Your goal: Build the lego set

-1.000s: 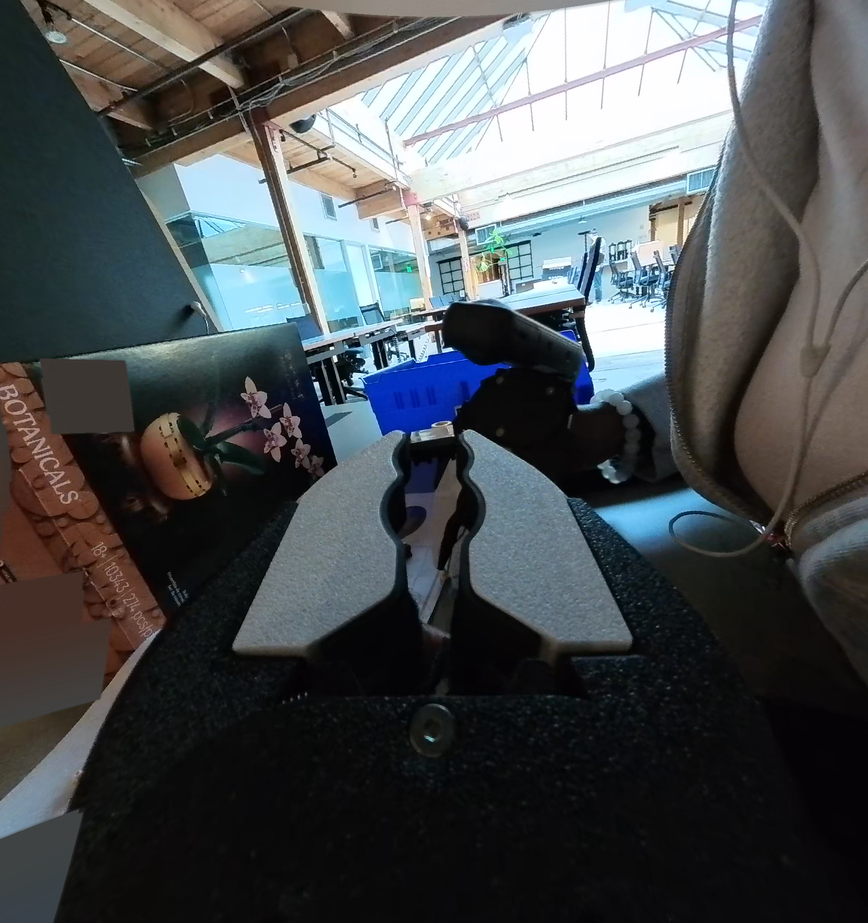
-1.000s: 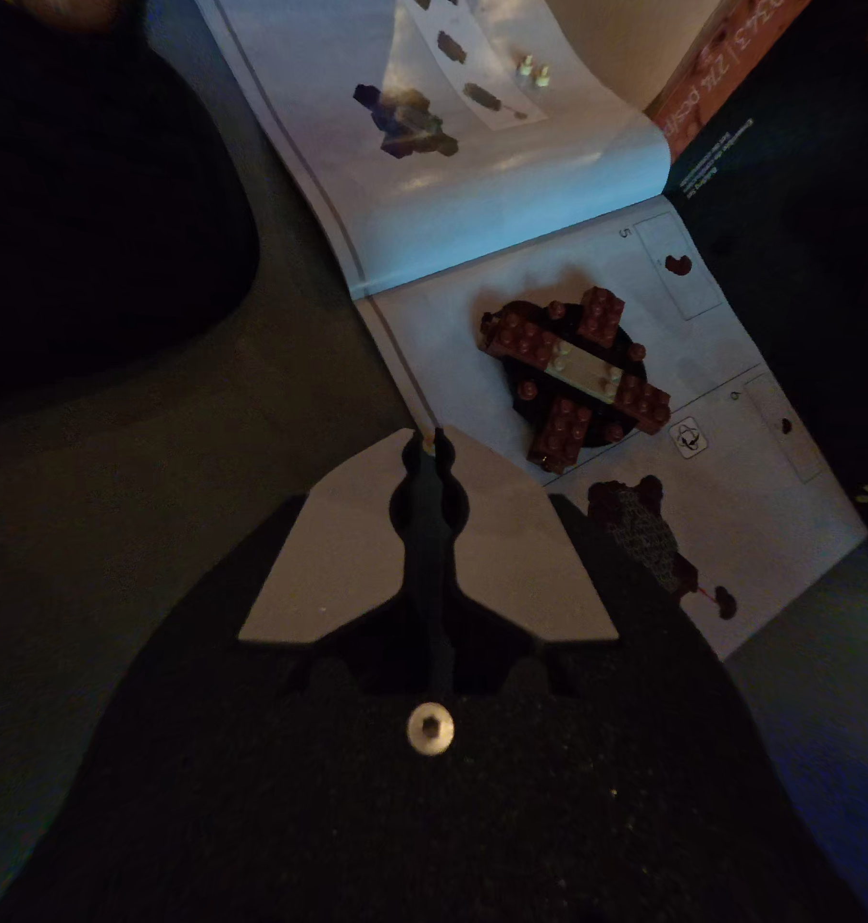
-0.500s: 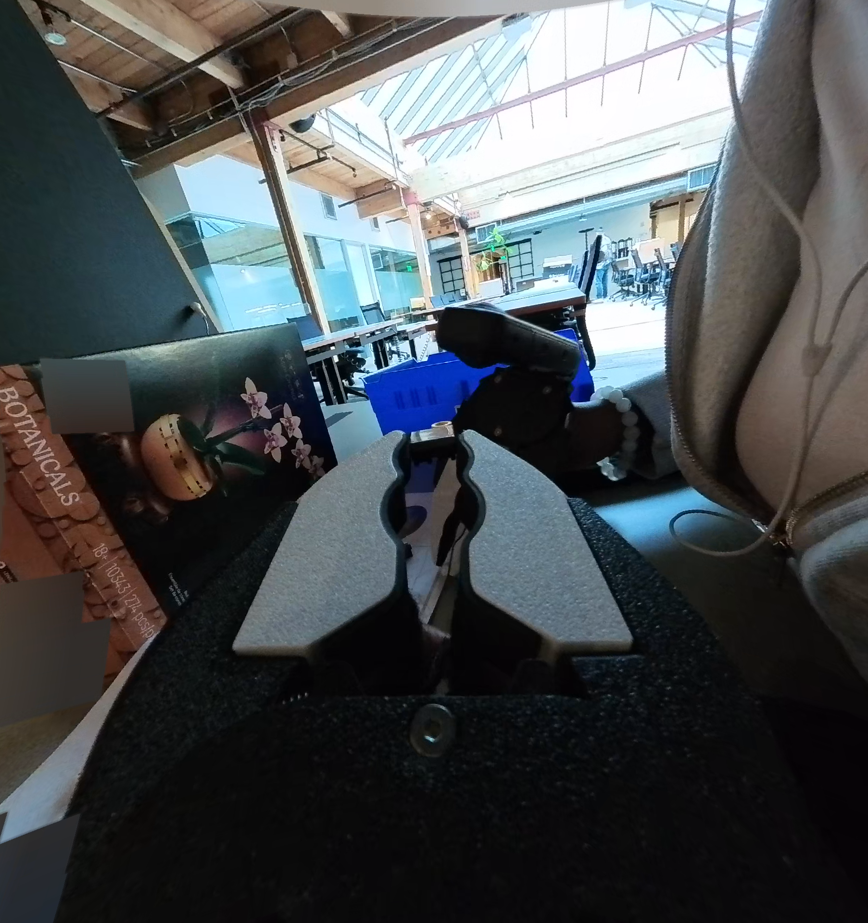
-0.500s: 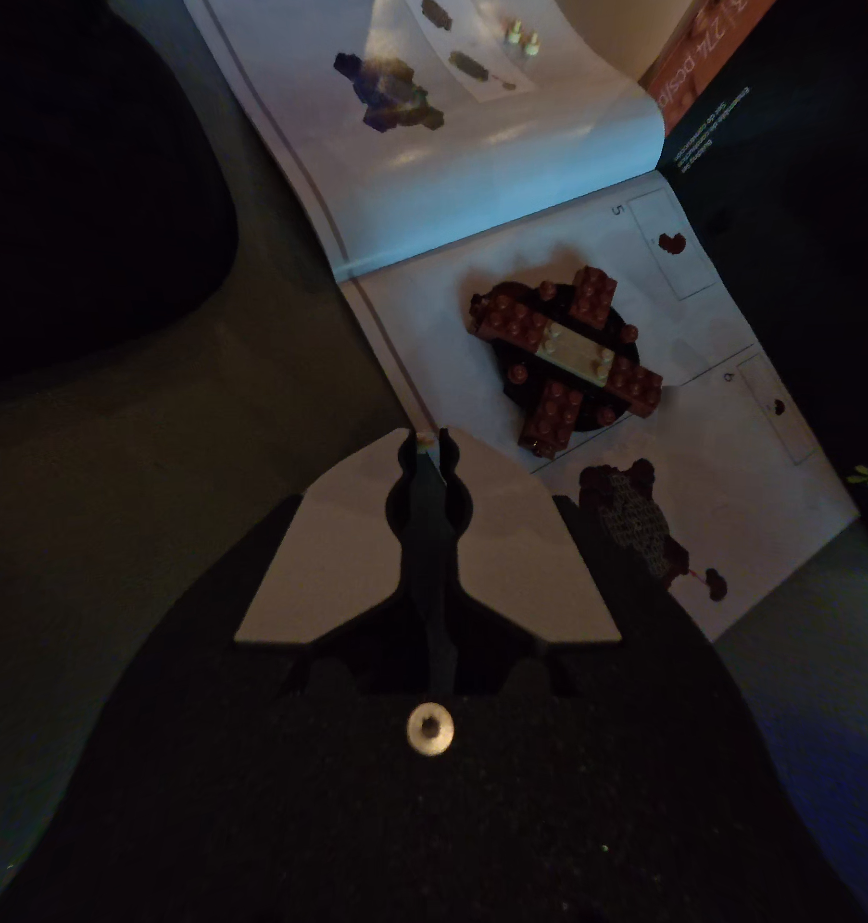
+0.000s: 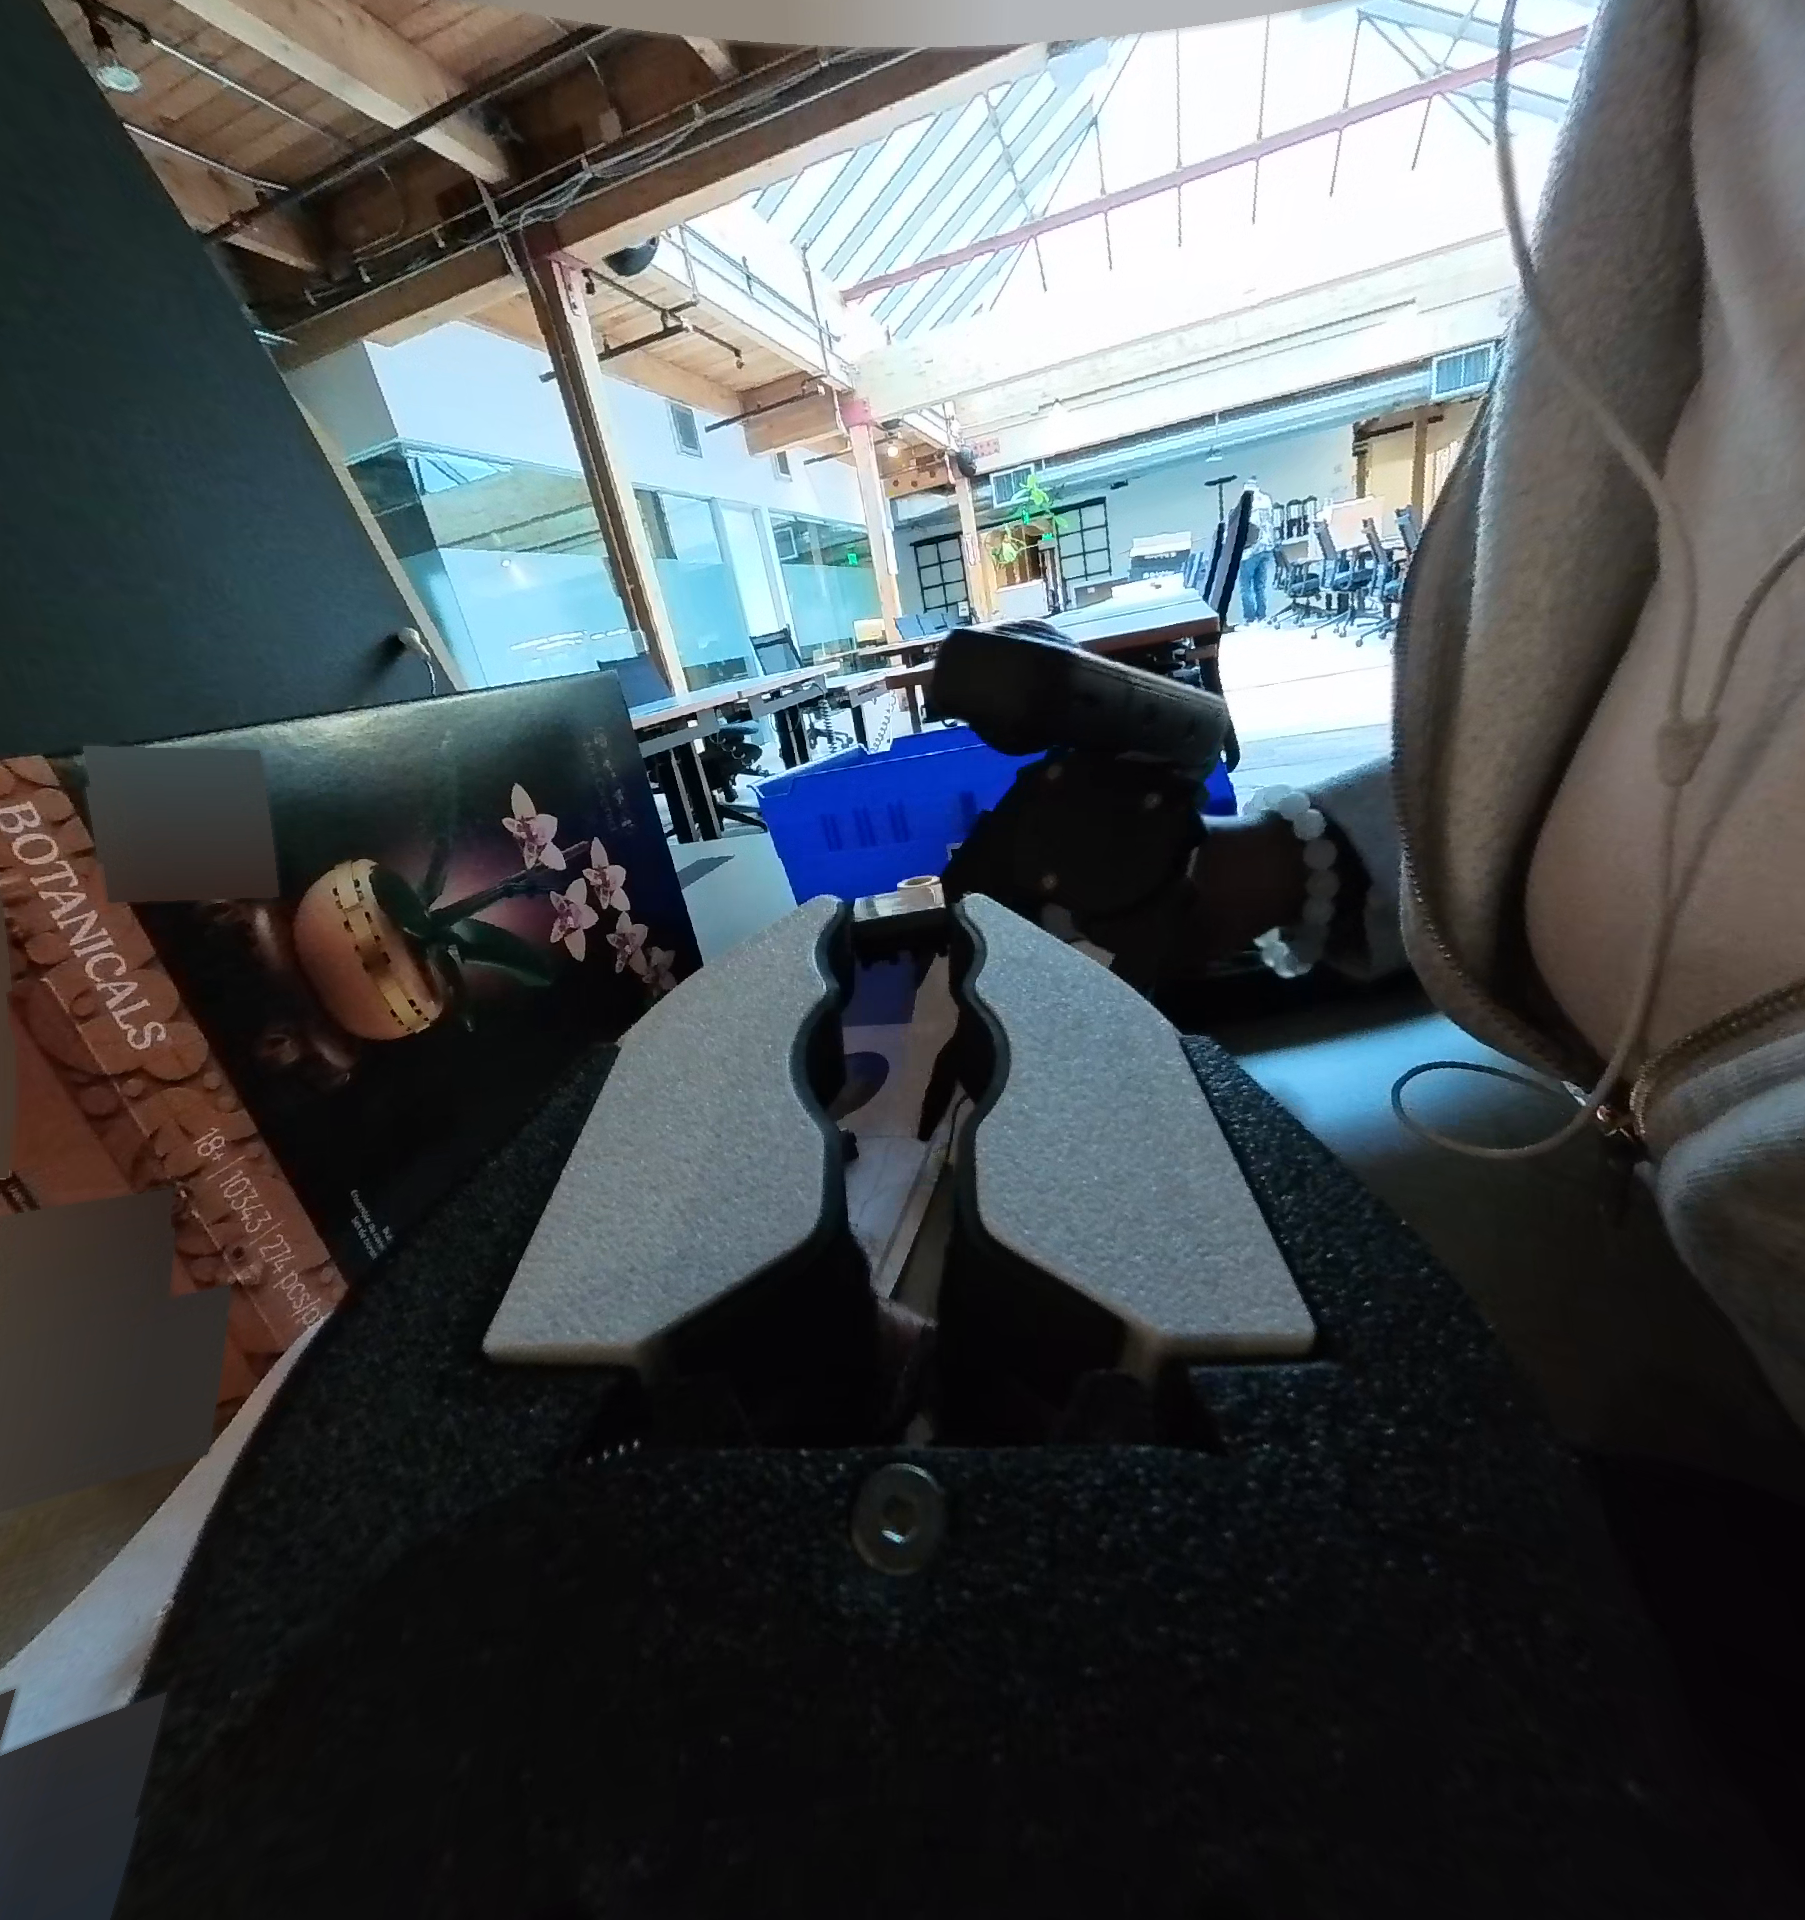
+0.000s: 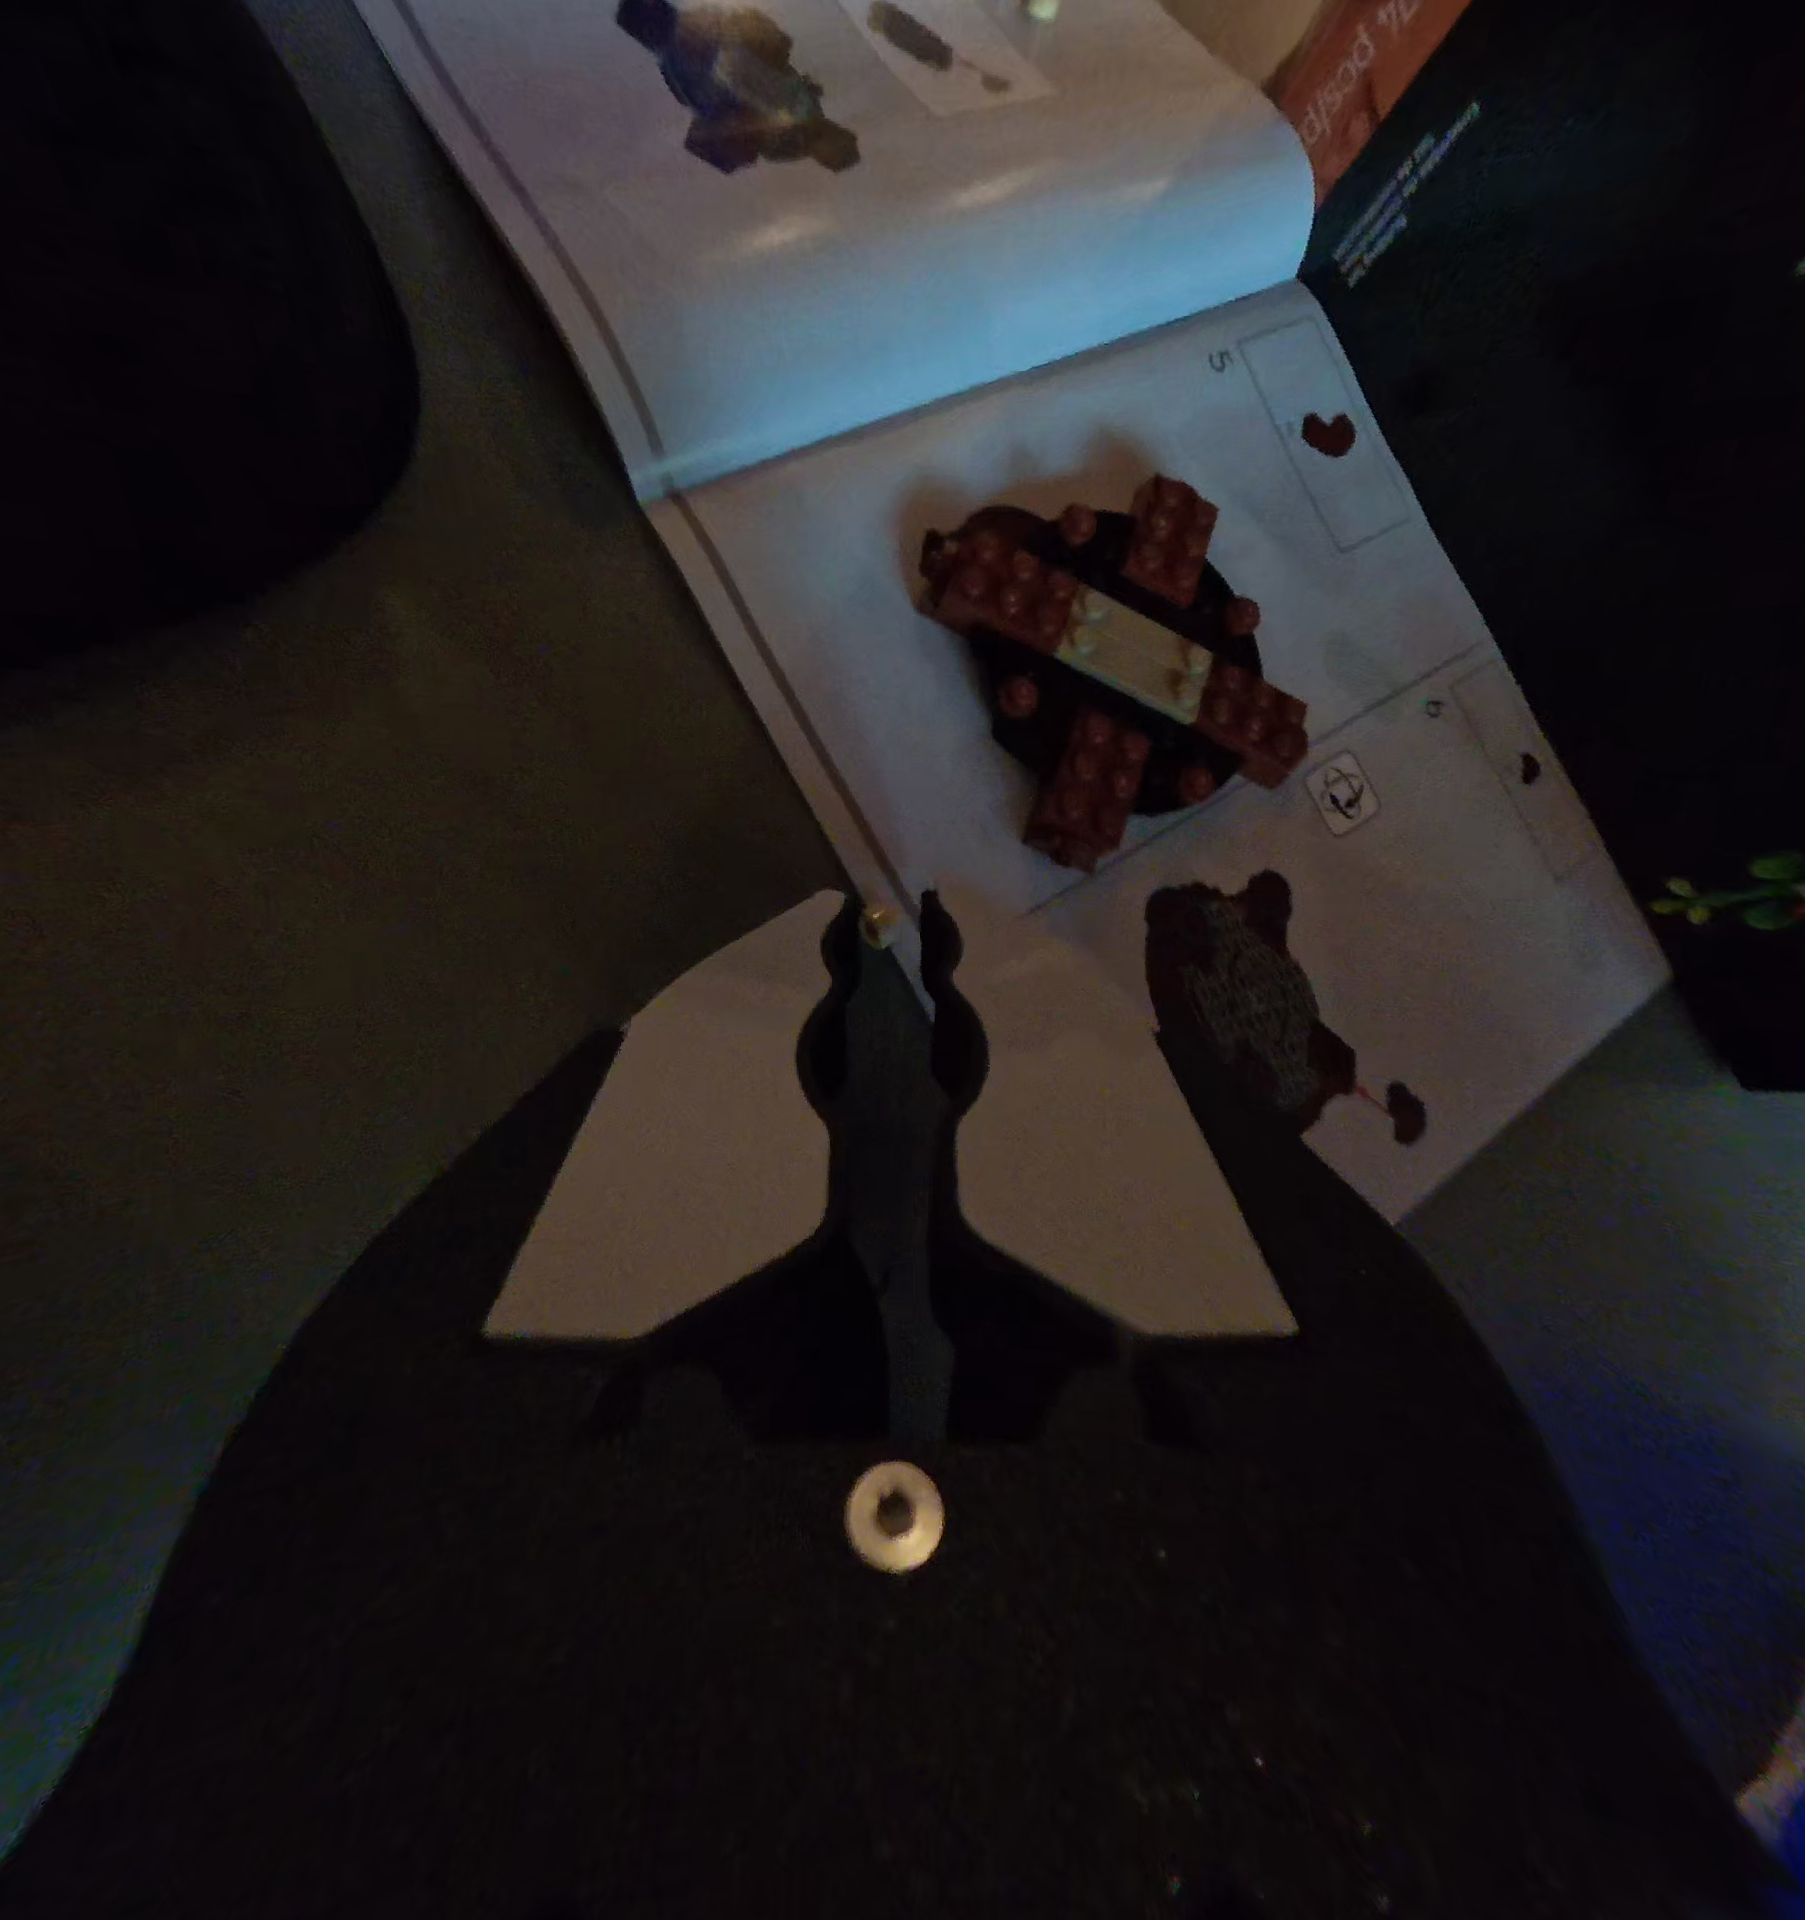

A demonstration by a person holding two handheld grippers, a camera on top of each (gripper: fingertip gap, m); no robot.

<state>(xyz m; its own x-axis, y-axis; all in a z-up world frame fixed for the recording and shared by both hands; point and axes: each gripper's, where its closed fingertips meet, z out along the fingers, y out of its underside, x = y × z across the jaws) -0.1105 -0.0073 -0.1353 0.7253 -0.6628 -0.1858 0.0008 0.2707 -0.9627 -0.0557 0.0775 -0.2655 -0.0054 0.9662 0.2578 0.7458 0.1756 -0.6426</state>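
My left gripper (image 5: 899, 928) is shut on a small dark flat brick with a tan round stud (image 5: 906, 910), held across its fingertips in the air. My right gripper (image 6: 903, 916) hangs over the spine edge of an open instruction booklet (image 6: 981, 312). Its jaws stand slightly apart. A tiny tan piece (image 6: 877, 921) sits against its left fingertip, with a gap to the right one. A brick assembly (image 6: 1106, 665), a black round plate with brown bricks crossed and a tan plate in the middle, lies on the booklet ahead and to the right. The right gripper also shows in the left wrist view (image 5: 1074, 831), held by a hand.
A dark box with an orchid picture (image 5: 378, 935) stands at the left, and shows at the right edge of the right wrist view (image 6: 1604, 416). A blue bin (image 5: 877, 831) stands behind. A person in a grey jacket (image 5: 1604, 727) fills the right. The grey tabletop (image 6: 358, 831) lies left of the booklet.
The right jaws, shut on the tiny tan piece a second ago, have parted a little; the piece stays by the left fingertip. The right gripper shifted slightly. The left gripper has not moved.
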